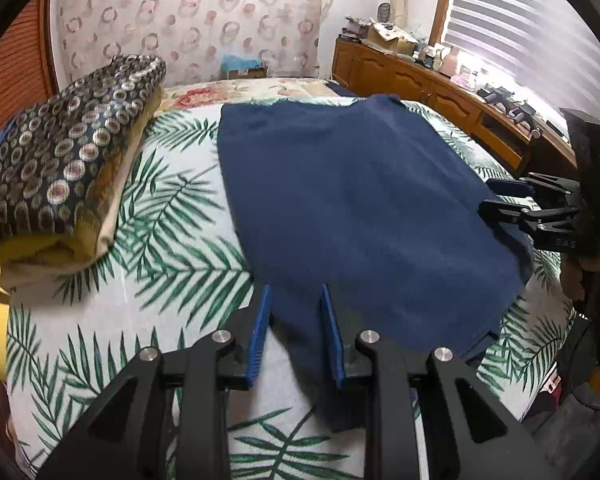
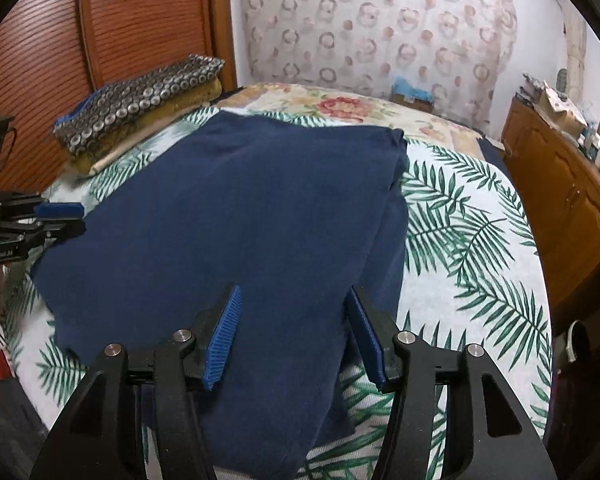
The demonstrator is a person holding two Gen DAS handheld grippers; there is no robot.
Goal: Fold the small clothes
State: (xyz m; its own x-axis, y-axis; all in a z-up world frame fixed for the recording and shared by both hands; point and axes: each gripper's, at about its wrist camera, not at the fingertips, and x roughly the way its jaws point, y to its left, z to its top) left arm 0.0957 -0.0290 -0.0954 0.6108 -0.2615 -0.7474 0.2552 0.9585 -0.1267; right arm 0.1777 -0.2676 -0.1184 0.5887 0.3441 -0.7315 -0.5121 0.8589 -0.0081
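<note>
The navy garment (image 1: 364, 208) lies flat on the leaf-print bedspread (image 1: 172, 216), spread out and partly doubled: in the right wrist view a second layer shows along its right edge. Its long axis runs away from you, from the near edge of the bed toward the floral quilt (image 1: 204, 94) at the far end. The near end hangs a little over the bed's front edge (a narrow flap of it drops between and below the fingers in both views).

Your left gripper (image 1: 296, 320) sits over the garment's near left corner, jaws parted by a narrow gap. Cloth shows between the blue pads (image 1: 260, 336), but the pads do not appear to press on it. Your right gripper (image 2: 292, 324) sits over the near right portion, jaws spread wider, navy cloth under and between them, not pinched.

Relation that matters: the garment extends forward from both grippers, and each hand is already at its own near corner, so neither is nearer overall. Judgement: the next move is probably a pinch on the near hem at both corners, then a carry away from you along the long axis. Risk: the right side's double layer may be caught only in part.

Outward: a folded stack of patterned blankets (image 1: 64, 168) rests on the bed to the left, well apart from the garment. A wooden cabinet (image 1: 428, 92) runs along the right of the bed.
</note>
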